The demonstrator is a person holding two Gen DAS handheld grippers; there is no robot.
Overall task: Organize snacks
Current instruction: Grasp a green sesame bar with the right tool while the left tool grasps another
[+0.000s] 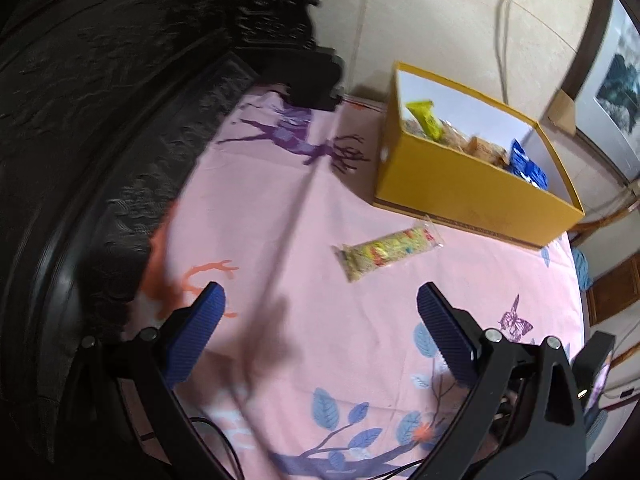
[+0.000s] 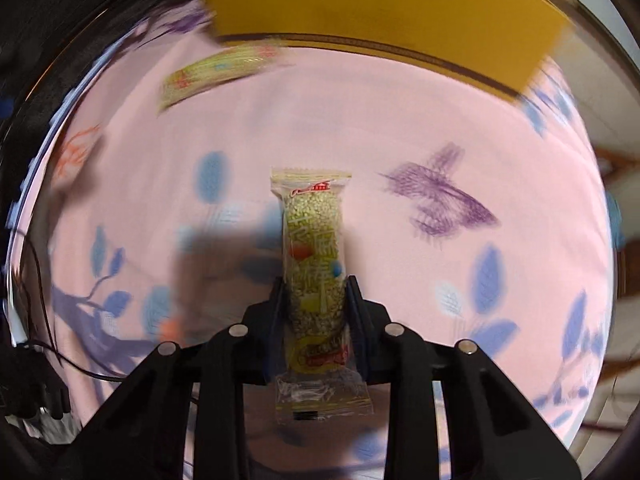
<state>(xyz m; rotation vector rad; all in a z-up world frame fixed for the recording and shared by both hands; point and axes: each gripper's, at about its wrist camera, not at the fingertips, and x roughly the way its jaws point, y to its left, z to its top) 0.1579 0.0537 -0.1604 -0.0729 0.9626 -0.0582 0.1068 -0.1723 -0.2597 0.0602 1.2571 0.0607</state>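
Right gripper (image 2: 314, 300) clamped on one green snack bar (image 2: 314, 248) above pink tablecloth (image 2: 360, 120). Second snack bar (image 1: 390, 254) lies loose beside one yellow box (image 1: 460, 184) holding several snacks. Left gripper (image 1: 320, 320) jaws apart, empty.

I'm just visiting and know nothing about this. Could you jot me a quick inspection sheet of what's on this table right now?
Surface: pink printed cloth covering the table.
Job's things: yellow box already holding several snack packets; one snack bar lying loose on the cloth before it; second snack bar in the right gripper.
Clutter: nothing seen.
Grippers: left gripper open, empty; right gripper shut on its bar.
Cables: thin black cable at the near edge; pale cord from a wall socket.
Surroundings: beige wall, framed picture.
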